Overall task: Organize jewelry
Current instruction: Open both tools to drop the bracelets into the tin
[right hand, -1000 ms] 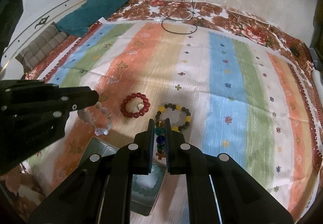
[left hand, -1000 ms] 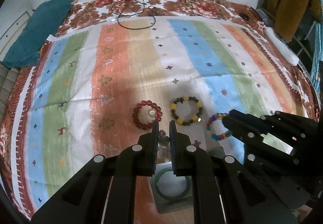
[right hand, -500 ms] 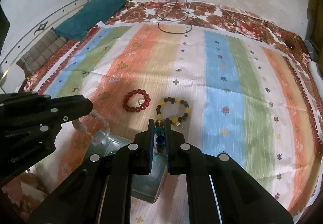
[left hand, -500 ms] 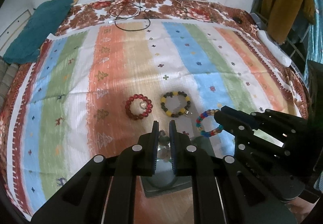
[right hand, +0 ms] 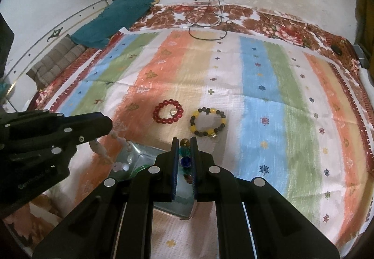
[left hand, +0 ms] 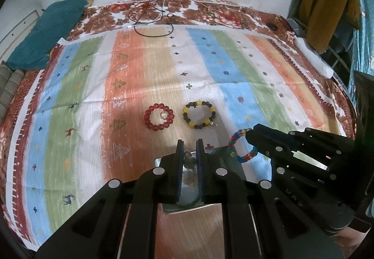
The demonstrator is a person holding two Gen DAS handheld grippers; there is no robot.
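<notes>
at 9 o'clock of the red bracelet (right hand: 168, 111), the left gripper (right hand: 109, 124) pinches a pale bead bracelet (right hand: 102, 150) that hangs over the metal box (right hand: 140, 154). at 6 o'clock of the yellow-and-dark bracelet (right hand: 207, 122), the right gripper (right hand: 184, 142) clamps a multicolour bracelet (right hand: 184, 154), its long axis running 12 to 6 between the fingers.

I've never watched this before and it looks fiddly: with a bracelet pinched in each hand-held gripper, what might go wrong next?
1. The pale bracelet hangs loosely from the left hand-held gripper and might slip out.
2. The multicolored bracelet in the right hand-held gripper dangles near the metal tray, so it could snag its rim.
</notes>
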